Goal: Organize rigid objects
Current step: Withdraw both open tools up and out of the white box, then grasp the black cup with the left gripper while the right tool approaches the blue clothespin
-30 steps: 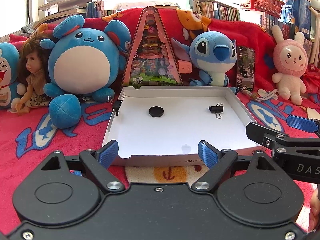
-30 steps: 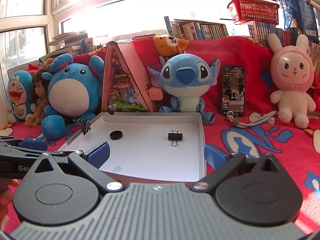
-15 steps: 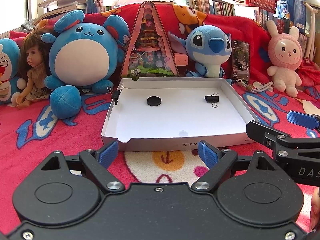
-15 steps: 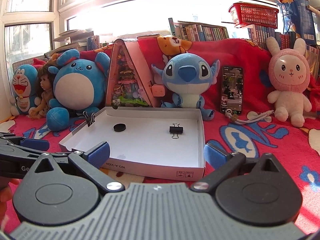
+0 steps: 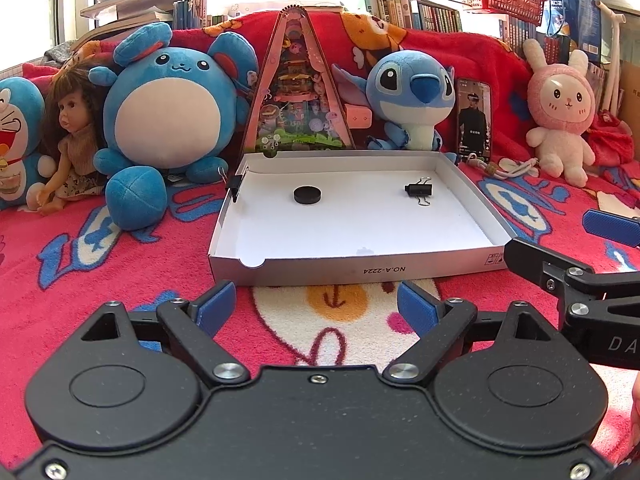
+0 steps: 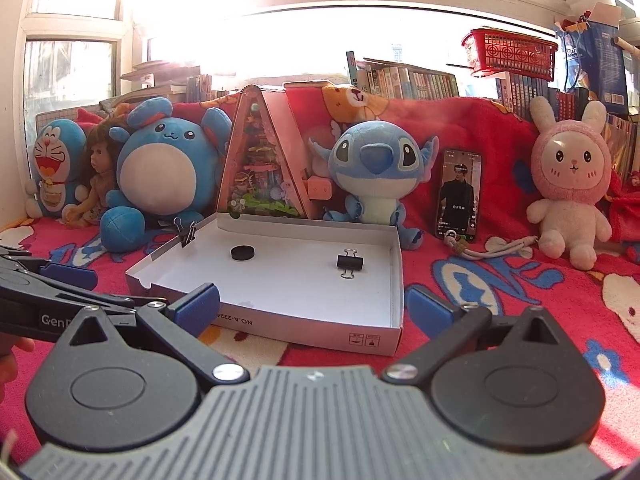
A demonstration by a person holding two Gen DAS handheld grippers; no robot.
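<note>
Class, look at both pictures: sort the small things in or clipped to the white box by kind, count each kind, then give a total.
Binder clips: 2, one lying inside, one clipped on the box wall
Black discs: 1
Total: 3

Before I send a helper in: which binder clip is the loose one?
Find the shallow white box on the red blanket. Inside, near its right wall, a black binder clip lies flat on the floor. The other clip is clamped on the left wall.
</note>
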